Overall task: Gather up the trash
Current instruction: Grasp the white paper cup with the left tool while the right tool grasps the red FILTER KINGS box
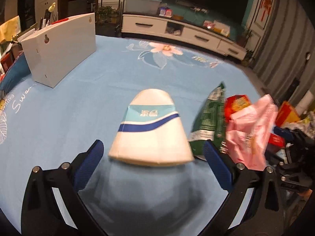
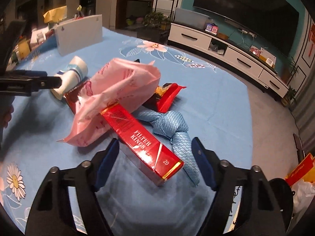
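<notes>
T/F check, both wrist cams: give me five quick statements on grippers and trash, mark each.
1. The left hand-held gripper is open, its fingers either side of the paper cup. True.
2. The cup stands upright. False: it lies on its side on the blue cloth.
3. The right hand-held gripper is shut on the red carton. False: it is open, the carton's end between its fingers.
4. A pink bag lies over the carton's far end. True.
5. The knotted blue rag sits inside the white box. False: it lies on the cloth beside the carton.
</notes>
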{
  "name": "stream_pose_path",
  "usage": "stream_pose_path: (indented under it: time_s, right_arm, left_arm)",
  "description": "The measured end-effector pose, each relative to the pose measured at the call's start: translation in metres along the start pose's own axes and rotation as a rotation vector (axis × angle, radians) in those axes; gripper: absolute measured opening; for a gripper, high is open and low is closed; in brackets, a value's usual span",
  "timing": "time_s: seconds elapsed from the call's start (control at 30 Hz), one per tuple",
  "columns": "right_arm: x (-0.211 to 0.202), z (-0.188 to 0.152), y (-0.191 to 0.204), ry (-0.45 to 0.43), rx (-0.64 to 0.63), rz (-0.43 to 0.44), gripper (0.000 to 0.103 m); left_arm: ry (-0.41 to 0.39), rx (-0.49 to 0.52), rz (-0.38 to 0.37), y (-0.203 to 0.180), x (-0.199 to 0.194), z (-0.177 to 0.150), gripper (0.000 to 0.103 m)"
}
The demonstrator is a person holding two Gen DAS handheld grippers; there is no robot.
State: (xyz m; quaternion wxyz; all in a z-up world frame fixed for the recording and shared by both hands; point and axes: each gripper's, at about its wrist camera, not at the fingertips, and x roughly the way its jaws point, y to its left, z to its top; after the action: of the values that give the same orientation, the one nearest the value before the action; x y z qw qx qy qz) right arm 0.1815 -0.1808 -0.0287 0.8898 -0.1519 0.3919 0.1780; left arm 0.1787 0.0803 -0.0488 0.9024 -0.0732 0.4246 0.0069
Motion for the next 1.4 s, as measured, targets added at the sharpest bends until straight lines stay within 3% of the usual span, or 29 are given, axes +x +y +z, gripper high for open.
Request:
stream_pose_path:
  time_s: [0.2,0.23,0.27,0.6,0.97,1.1,1.4]
  right_arm:
    - [0.006,-0.003,0.003,0.010,-0.003,0.010,0.040]
    - [0.005,-0.003,0.003,0.011,0.004,0.010,0.028]
    - [0.004,-0.004,0.003,0.011,0.013,0.016,0.023]
    - [-0.036,-0.021,-0.002,-0.040,0.154,0.049,0.023]
    - [-0.100,-0.063,0.009,-0.118,0.334,0.116,0.023]
    - [-0.119,-0.072,0.017,-0.137,0.354,0.134,0.023]
    - [-0.148,-0.079,0.029,-0.170,0.362,0.134,0.023]
  left_arm:
    - [0.054,0.028,0.058,-0.004,0.029,0.005,0.100]
    - [0.056,0.027,0.054,-0.004,0.030,0.004,0.100]
    - [0.056,0.021,0.052,-0.003,0.030,0.003,0.100]
    - [0.011,0.004,0.021,0.002,0.007,-0.012,0.089]
    - [-0.053,0.023,-0.046,0.001,-0.061,-0.056,0.081]
    - [-0.066,0.005,-0.101,0.001,-0.090,-0.078,0.078]
    - [-0.071,0.042,-0.147,-0.015,-0.131,-0.104,0.077]
